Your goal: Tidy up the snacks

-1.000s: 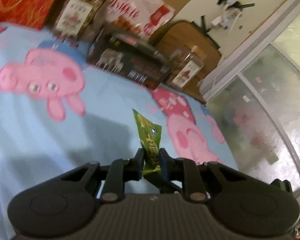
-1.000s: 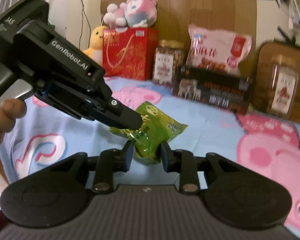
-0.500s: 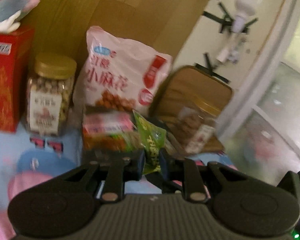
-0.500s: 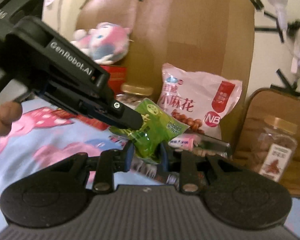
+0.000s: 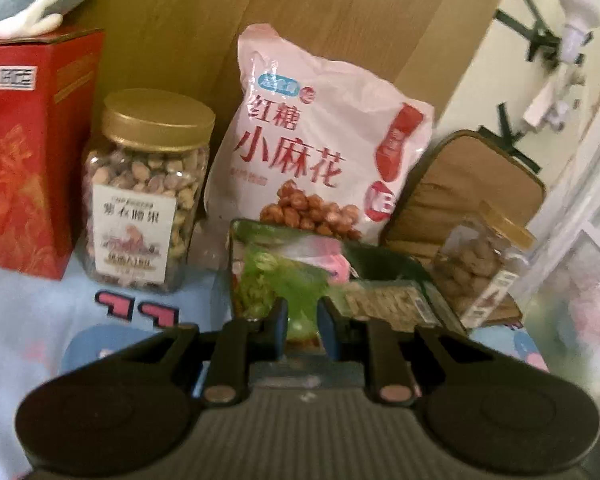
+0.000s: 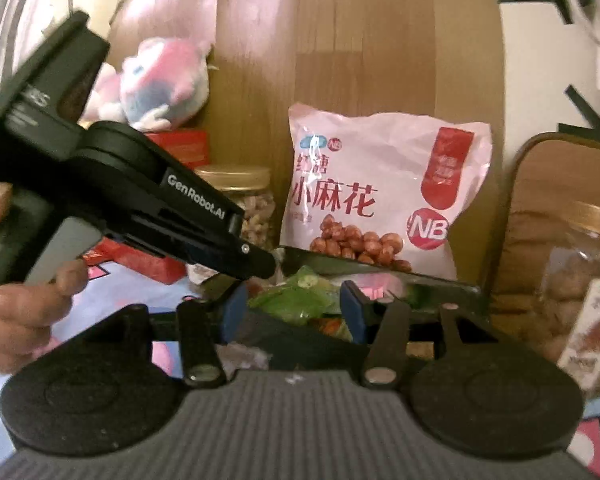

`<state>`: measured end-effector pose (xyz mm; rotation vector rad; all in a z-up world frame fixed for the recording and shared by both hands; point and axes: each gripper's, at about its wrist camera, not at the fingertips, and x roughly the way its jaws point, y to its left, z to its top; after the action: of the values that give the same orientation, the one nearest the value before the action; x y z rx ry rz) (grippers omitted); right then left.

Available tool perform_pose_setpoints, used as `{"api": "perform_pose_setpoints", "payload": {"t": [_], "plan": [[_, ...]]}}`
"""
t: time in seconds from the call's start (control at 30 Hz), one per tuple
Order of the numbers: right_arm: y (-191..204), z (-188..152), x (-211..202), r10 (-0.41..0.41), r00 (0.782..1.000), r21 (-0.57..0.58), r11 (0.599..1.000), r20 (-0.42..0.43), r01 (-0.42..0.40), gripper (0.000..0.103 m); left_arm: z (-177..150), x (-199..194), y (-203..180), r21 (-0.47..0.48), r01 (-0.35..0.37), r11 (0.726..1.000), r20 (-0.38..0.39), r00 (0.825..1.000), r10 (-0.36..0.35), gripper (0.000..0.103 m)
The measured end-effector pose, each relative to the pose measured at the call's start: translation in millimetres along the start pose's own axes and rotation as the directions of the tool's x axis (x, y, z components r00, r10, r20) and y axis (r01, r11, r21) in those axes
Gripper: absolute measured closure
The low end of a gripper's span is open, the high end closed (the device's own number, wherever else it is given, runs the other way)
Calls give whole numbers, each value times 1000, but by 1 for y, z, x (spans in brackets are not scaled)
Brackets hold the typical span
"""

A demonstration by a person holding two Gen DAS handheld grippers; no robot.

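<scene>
Now the green snack packet [image 5: 296, 296] sits low at frame centre, over the dark box [image 5: 384, 276], pinched by the left hand-held gripper [image 5: 302, 314]. Around it, the right hand-held gripper [image 6: 292, 312] is spread, its fingers clear of the packet.

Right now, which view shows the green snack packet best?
The right wrist view: the green snack packet lies unblurred between the open right hand-held gripper fingers. The left wrist view shows it smeared.

Our left black two-finger tongs [image 5: 302, 320] stand nearly closed, their tips a narrow gap apart. Our right black tongs [image 6: 292, 312] stand wide apart, blue-padded fingers [image 6: 231, 312] spread. Our left hand [image 6: 16, 312] wraps the left tool's grey handle.
</scene>
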<state>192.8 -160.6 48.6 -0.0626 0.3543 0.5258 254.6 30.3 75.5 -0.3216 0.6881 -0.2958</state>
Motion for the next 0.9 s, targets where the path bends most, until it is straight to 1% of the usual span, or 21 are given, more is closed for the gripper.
{"api": "perform_pose_setpoints", "payload": {"t": [0.07, 0.13, 0.23, 0.3, 0.37, 0.43, 0.53, 0.6, 0.67, 0.77, 0.9], "plan": [[0, -8, -17, 5, 1000, 37, 999, -6, -5, 49, -10, -15, -9, 29, -1, 1000, 1, 1000, 1, 86], [1, -16, -34, 11, 1000, 84, 996, -9, -10, 49, -23, -31, -21, 73, -25, 997, 11, 1000, 24, 86], [3, -27, -61, 4, 1000, 166, 986, -6, -2, 49, -45, -55, -37, 129, -85, 988, 28, 996, 82, 84], [3, -35, -78, -10, 1000, 240, 971, -13, 12, 49, -61, -70, -44, 151, -124, 981, 42, 992, 119, 81], [2, -44, -92, -15, 1000, 308, 951, -26, 23, 49, -77, -83, -46, 150, -149, 977, 44, 989, 144, 79], [2, -51, -105, -18, 999, 362, 932, -45, 33, 49, -93, -92, -48, 140, -160, 977, 26, 987, 158, 78], [4, -59, -122, -17, 998, 431, 901, -64, 43, 49, -113, -102, -52, 150, -180, 972, 9, 983, 181, 76], [8, -62, -130, -16, 998, 454, 890, -66, 44, 49, -126, -109, -56, 161, -197, 967, 11, 980, 198, 68], [14, -64, -139, -12, 998, 464, 885, -66, 41, 49, -137, -115, -60, 177, -204, 963, 13, 979, 205, 63], [23, -66, -149, 1, 998, 472, 881, -68, 31, 49, -153, -122, -66, 205, -206, 957, 3, 978, 210, 62], [35, -68, -160, 15, 998, 478, 878, -68, 19, 48, -168, -128, -72, 227, -216, 950, -3, 975, 222, 55]]}}
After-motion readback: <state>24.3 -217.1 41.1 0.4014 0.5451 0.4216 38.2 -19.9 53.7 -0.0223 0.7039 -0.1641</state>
